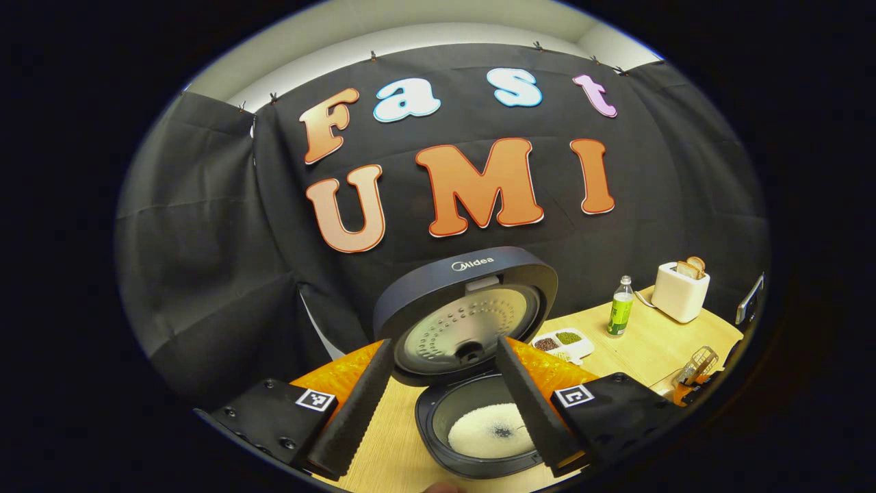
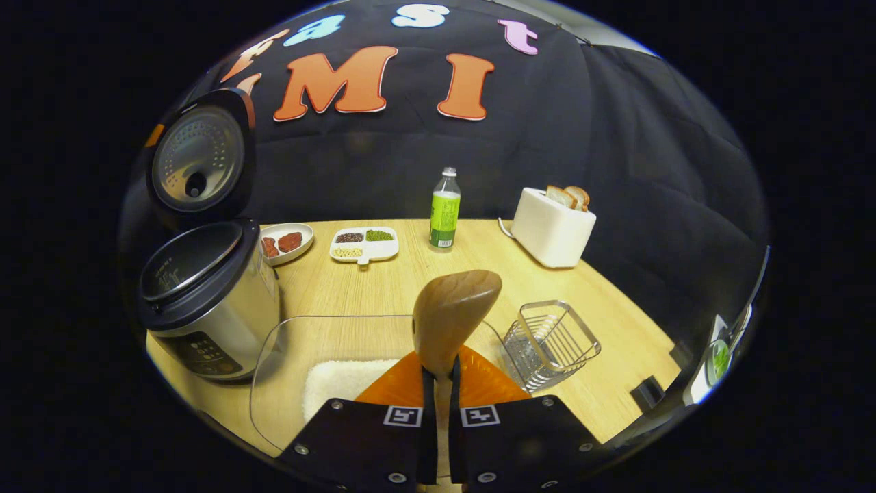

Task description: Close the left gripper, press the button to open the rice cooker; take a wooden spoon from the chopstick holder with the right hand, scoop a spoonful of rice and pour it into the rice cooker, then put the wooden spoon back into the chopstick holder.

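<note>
The rice cooker (image 2: 205, 301) stands with its lid (image 2: 198, 157) swung up, so the button press looks done, and the left gripper (image 1: 445, 404) hangs released just above the pot, its fingers spread either side of the white rice already inside. The right gripper (image 2: 438, 390) is clenched on the wooden spoon (image 2: 452, 318), bowl up and seemingly empty, poised over the clear rice tray (image 2: 274, 370) for a scoop; the wire chopstick holder (image 2: 551, 342) waits just right of it, the cooker at far left

— Light?
— Bright, even, from overhead. Glare on the cooker lid (image 1: 472, 322) and on the clear tray (image 2: 274, 356).
— Sharpness?
— Crisp at centre; fisheye bends the table (image 2: 616, 342) edges, rims dim.
</note>
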`<state>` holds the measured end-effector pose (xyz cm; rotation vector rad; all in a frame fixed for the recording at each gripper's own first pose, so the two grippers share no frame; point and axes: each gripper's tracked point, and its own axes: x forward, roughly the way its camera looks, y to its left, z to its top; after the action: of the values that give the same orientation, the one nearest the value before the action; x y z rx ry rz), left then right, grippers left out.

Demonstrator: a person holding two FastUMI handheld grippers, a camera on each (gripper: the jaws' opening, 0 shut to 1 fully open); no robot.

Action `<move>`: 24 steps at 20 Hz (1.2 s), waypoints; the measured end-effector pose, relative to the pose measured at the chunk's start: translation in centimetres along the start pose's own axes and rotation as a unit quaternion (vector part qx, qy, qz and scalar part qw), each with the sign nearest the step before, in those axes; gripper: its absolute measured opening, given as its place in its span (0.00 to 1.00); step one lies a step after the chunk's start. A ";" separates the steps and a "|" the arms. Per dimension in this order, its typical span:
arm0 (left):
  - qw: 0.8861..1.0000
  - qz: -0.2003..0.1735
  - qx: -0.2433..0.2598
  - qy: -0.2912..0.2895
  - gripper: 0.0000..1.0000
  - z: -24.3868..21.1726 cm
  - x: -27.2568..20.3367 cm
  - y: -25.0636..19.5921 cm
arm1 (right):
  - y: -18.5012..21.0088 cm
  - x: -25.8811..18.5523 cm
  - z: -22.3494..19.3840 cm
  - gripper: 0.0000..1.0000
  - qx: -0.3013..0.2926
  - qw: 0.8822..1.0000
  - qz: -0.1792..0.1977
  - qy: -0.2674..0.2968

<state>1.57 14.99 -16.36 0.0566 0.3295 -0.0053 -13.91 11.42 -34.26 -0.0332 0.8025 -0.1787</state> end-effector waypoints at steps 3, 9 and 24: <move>1.000 0.002 -0.004 0.006 1.00 -0.3 0.1 0.2 | -0.1 0.2 -0.3 0.06 0.051 0.998 0.012 0.021; 1.000 0.011 -0.005 0.015 1.00 -1.2 0.1 1.1 | 2.2 -0.4 -0.3 0.06 0.094 0.993 0.052 0.041; 1.000 0.013 -0.001 0.024 1.00 -1.7 0.0 1.9 | 6.8 -0.9 -1.6 0.06 0.241 0.942 0.175 0.158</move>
<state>1.02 16.96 -17.90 0.0601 0.3767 0.0226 -14.71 18.37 -35.39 0.6117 1.0510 -0.0376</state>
